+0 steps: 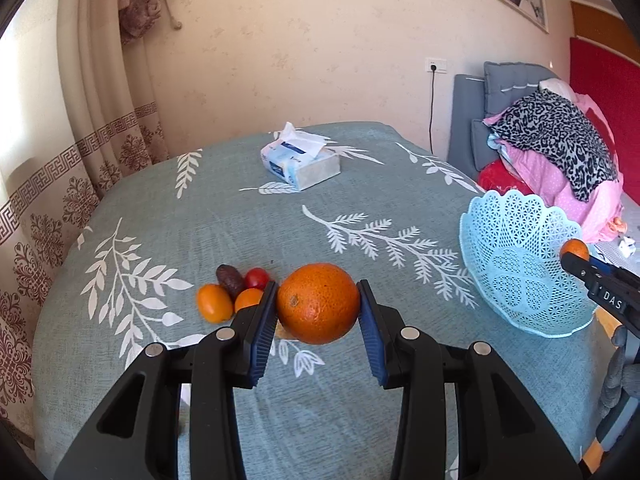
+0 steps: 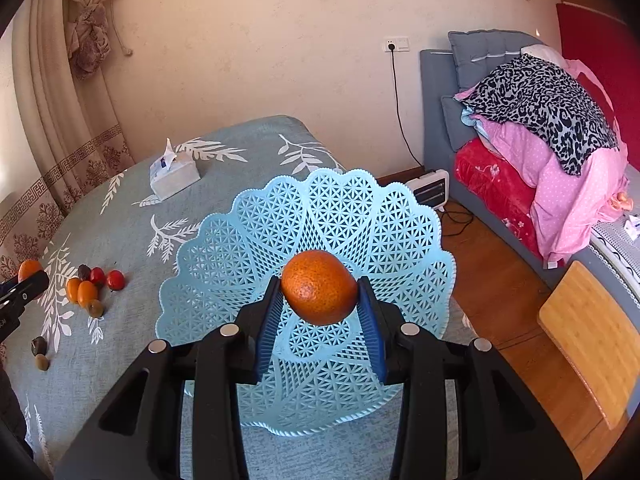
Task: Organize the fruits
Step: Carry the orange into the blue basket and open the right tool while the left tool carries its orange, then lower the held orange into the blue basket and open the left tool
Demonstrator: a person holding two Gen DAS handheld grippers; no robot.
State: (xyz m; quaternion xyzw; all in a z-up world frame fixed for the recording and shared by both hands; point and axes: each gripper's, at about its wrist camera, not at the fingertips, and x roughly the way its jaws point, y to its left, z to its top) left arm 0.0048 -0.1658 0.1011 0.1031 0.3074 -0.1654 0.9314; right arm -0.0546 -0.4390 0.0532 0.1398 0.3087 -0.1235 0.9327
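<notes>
The right gripper clamps an orange directly over the basket; the left gripper grips another orange, farther off.

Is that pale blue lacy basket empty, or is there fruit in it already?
Empty. The pale blue plastic lattice basket shows only bare mesh; the round orange above it is held in the right tongs.

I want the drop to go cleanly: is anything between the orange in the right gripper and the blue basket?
Nothing visible. The right gripper holds its orange directly above the blue basket, whose lattice bowl looks bare beneath it. The small fruits lie off to the side on the table.
</notes>
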